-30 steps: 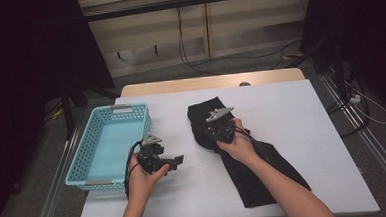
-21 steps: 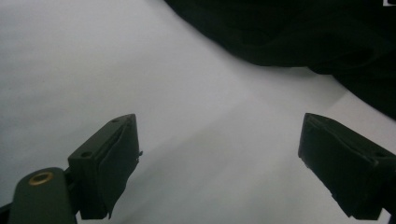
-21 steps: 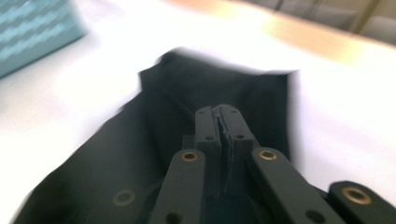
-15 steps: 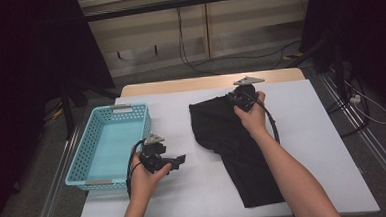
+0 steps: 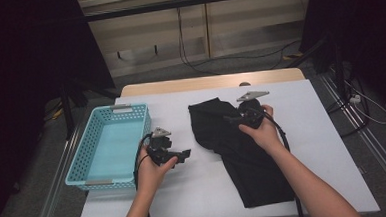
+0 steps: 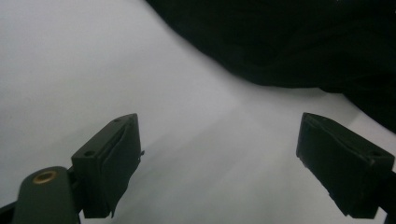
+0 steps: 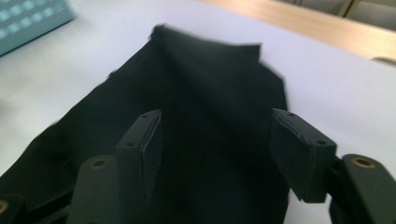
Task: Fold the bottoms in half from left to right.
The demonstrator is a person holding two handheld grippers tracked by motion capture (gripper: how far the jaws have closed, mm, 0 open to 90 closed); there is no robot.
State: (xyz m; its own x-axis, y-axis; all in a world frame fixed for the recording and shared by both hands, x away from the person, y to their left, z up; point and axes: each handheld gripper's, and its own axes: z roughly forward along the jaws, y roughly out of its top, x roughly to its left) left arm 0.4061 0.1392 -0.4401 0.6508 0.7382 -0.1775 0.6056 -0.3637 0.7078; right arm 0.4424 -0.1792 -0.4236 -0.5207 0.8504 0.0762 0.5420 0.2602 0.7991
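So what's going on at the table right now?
A person is working on a black cloth spread over the white table, with a gripper in each hand. The right gripper sits over the cloth's far end; its jaws have just been opening and now stand apart above the fabric, gripping nothing. The left gripper is open over bare table, between the cloth and the blue basket, which has nothing in it.

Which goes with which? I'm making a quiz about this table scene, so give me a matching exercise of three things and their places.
Things:
1. basket
2. black cloth
3. left gripper

Places:
A. under the right hand
B. at the table's left edge
C. over bare white table, between basket and cloth

Pairs: 1-B, 2-A, 3-C
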